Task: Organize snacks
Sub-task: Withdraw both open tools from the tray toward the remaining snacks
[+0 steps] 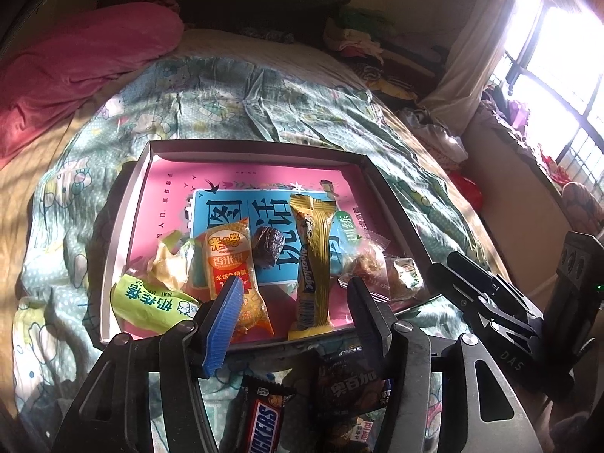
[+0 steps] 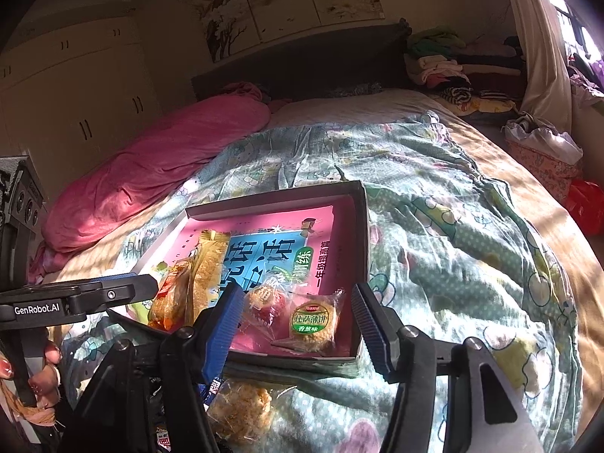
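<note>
A shallow grey box (image 1: 124, 204) with a pink and blue book cover as its floor lies on the bed; it also shows in the right wrist view (image 2: 360, 234). In it lie several snacks: a green packet (image 1: 151, 302), an orange rice-cracker packet (image 1: 230, 264), a dark round sweet (image 1: 268, 247), a gold bar (image 1: 313, 260) and a round biscuit pack (image 2: 311, 321). My left gripper (image 1: 294, 302) is open and empty above the box's near edge. My right gripper (image 2: 298, 317) is open and empty over the box's near right corner. A Snickers bar (image 1: 264, 422), a dark packet (image 1: 351, 385) and a clear-wrapped crumbly snack (image 2: 241, 407) lie on the quilt outside the box.
The bed has a green cartoon-print quilt (image 2: 453, 249) and a pink rolled blanket (image 2: 158, 158) at the far left. Piled clothes (image 2: 445, 64) lie by the headboard. A window with a curtain (image 1: 528, 56) is at the right. White cupboards (image 2: 75, 94) stand on the left.
</note>
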The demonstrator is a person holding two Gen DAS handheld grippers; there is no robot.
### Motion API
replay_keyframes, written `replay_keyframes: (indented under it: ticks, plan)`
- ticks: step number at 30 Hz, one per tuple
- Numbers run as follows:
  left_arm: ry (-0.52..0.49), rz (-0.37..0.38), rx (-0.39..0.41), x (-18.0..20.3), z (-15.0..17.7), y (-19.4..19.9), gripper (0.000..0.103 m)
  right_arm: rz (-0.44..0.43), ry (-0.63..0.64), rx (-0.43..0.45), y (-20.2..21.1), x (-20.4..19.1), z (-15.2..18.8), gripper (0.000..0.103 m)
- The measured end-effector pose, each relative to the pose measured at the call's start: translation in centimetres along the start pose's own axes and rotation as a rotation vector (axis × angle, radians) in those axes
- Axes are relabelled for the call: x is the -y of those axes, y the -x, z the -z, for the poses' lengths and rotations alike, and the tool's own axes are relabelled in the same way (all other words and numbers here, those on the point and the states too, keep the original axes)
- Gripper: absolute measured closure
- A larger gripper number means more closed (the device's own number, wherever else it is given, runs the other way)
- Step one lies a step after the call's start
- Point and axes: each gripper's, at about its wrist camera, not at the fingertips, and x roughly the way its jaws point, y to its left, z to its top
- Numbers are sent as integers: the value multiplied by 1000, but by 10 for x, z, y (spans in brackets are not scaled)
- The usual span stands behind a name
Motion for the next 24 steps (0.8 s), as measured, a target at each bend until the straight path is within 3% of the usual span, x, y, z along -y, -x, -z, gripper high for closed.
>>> replay_keyframes:
  ticks: [10,15,24]
  plan:
    - [-5,30,2,3,5,11,40,-10,23,3,7,-6,2,40]
    - [9,38,3,3,7,14,36,-15,25,13,13,-8,4,33]
    - [28,84,-50,4,12,10,31,-26,14,-3,19,-9,8,27]
